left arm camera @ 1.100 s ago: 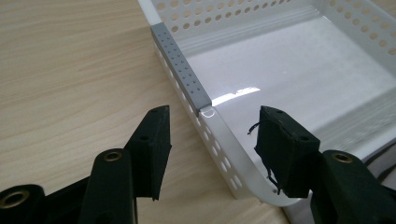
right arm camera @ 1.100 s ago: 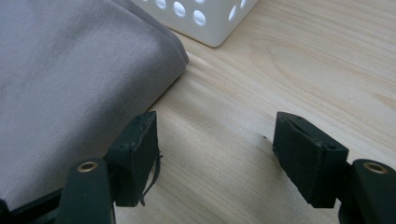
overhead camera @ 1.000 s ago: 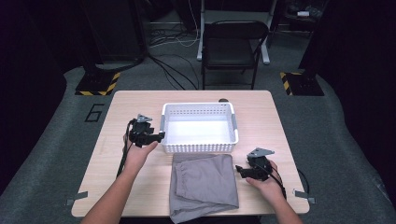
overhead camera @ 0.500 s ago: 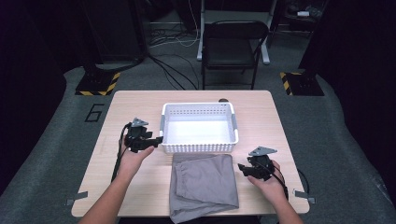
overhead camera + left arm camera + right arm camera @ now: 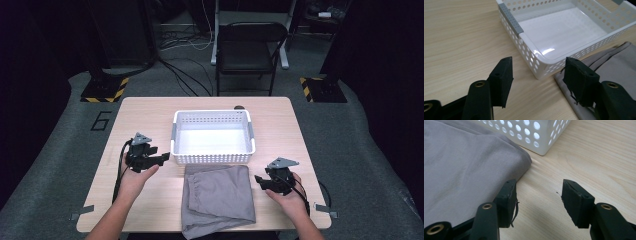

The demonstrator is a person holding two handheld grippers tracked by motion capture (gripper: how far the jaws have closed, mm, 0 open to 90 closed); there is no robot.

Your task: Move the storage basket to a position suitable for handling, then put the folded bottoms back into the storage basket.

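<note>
A folded grey cloth [image 5: 217, 197] lies on the table in front of an empty white perforated basket [image 5: 212, 157]. My left gripper [image 5: 164, 158] hovers left of the basket's near left corner and points at it. Its jaws have just been opening, with nothing between them [image 5: 537, 67]. My right gripper [image 5: 257, 180] sits just right of the cloth's right edge. Its jaws have just opened a little, over bare wood [image 5: 537, 190] with nothing between them. The cloth [image 5: 461, 165] lies beside its left pad, and the cloth's corner [image 5: 619, 60] and the basket [image 5: 511, 18] lie ahead of the left jaws.
The wooden table [image 5: 150, 115] has bare surface to the left and right of the basket. A black chair [image 5: 247, 52] stands behind the table's far edge, with cables on the floor. The basket corner [image 5: 529, 132] lies ahead of the right gripper.
My left gripper has drawn back to the left and toward the near edge, away from the basket's left side. The right gripper has stayed by the cloth's right edge.
</note>
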